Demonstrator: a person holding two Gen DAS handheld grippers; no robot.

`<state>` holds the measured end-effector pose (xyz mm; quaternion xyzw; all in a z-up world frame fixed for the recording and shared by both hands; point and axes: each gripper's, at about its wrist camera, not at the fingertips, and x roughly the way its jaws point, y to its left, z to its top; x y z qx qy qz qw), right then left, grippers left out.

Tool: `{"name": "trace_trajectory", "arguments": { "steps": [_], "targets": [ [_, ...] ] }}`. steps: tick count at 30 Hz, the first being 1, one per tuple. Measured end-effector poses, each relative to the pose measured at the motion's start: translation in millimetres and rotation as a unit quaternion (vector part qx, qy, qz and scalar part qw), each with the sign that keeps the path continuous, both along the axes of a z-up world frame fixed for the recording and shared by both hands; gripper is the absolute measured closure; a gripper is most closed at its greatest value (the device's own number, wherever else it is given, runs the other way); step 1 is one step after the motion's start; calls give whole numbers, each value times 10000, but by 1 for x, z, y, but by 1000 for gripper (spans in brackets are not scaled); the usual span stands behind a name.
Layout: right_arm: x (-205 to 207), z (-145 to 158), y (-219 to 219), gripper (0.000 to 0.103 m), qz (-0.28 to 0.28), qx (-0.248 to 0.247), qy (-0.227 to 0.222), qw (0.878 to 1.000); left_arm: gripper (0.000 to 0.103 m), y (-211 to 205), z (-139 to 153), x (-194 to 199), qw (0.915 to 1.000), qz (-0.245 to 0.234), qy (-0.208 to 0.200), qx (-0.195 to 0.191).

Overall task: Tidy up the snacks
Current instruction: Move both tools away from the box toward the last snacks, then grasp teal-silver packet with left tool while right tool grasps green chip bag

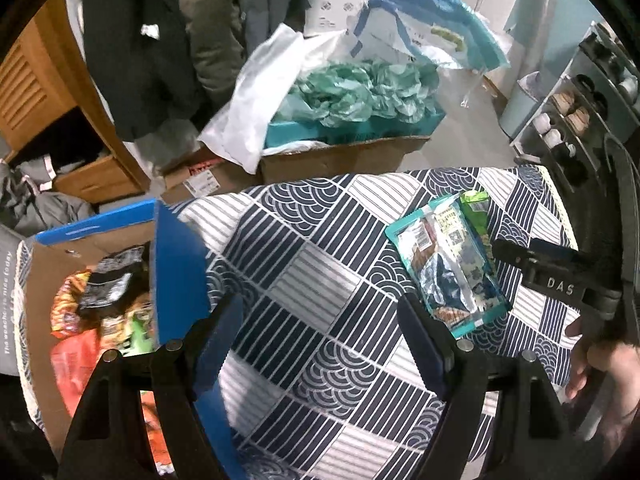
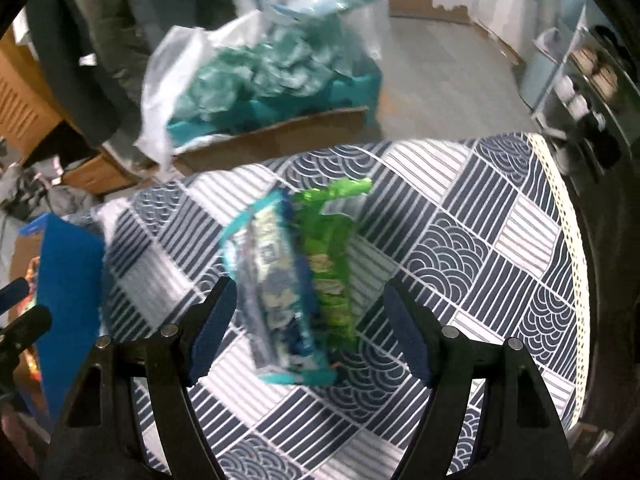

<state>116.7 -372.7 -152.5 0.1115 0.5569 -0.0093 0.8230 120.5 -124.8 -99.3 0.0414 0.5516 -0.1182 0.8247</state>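
My left tongs (image 1: 320, 332) were spread wide with nothing between them, hanging over the bench (image 1: 304, 264) and its blue-and-white patterned cloth. My right tongs (image 2: 308, 320) were spread as well, pinching nothing, and pointed down at the two snack packets lying together on the cloth.

I take the teal packet (image 2: 276, 292) as my landmark. It lay flat on the bench, lengthwise away from me, in the gap between the two fingers of my right tongs but apart from both pads. The green packet (image 2: 332, 256) lay just beside it on its right, touching it along the long edge and partly tucked under it. In the left wrist view the same teal packet (image 1: 448, 268) sat to the right of my left tongs, near the right finger, with only a strip of the green packet (image 1: 476, 208) showing past its far edge.

Well to the left of the teal packet stood the cardboard box (image 1: 44, 264) with blue flaps at the bench's edge, holding more snack bags (image 1: 100, 292) in red, orange and black. My right hand (image 1: 600, 372) showed at the frame's right edge, right of the teal packet. The right wrist view was blurred.
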Motion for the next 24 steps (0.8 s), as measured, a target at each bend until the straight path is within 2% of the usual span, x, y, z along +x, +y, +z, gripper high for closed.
{"name": "trace_trajectory", "arguments": {
  "steps": [9,16,24],
  "targets": [
    [11,-29,-8,27,-50,-237,300,9993,22,-23,-37,22,9990,68,437,-40],
    [16,-48,-10,27,-43,-215,485,9986,22,-33,-44,25,9989,-77,464,16],
    [25,-57,11,27,343,-180,577,9976,22,-30,-49,29,9983,-31,574,-17]
  ]
}}
